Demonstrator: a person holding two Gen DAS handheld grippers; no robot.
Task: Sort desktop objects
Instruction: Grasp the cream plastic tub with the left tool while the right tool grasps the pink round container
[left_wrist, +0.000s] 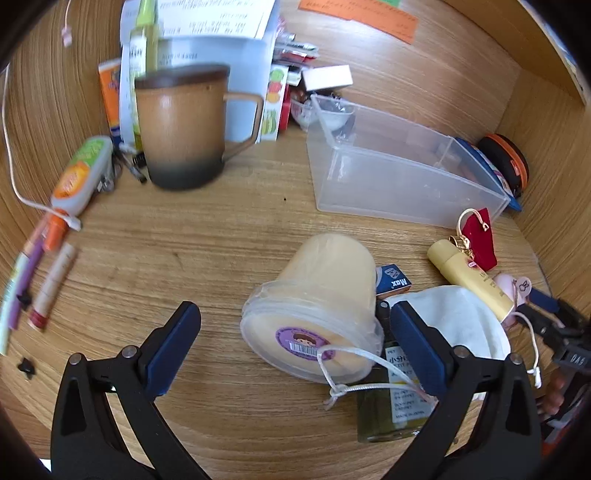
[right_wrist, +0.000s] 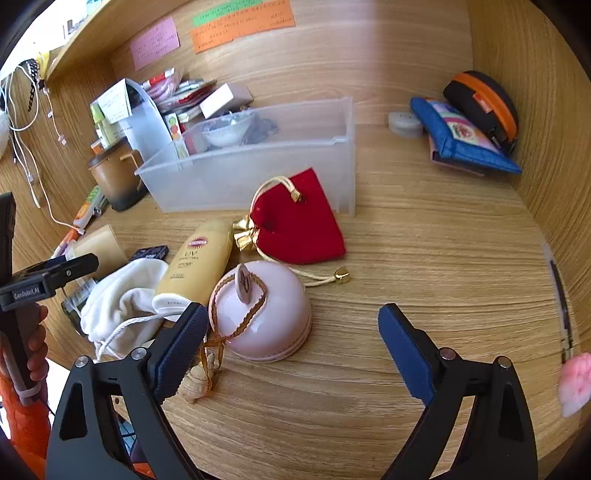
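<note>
Tub (left_wrist: 317, 317) between parted left fingers (left_wrist: 173, 343).

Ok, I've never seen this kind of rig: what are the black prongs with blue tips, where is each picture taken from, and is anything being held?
The prongs are hand-held grippers, one per hand, each carrying a fisheye camera looking along its fingers. The left gripper is open around a tipped-over lidded tub, not gripping. The right gripper is open beside a pink dome-shaped case. On the wooden desk lie a clear plastic bin, red pouch, yellow sunscreen tube, white cloth bag and brown mug. Nothing is held.
</note>
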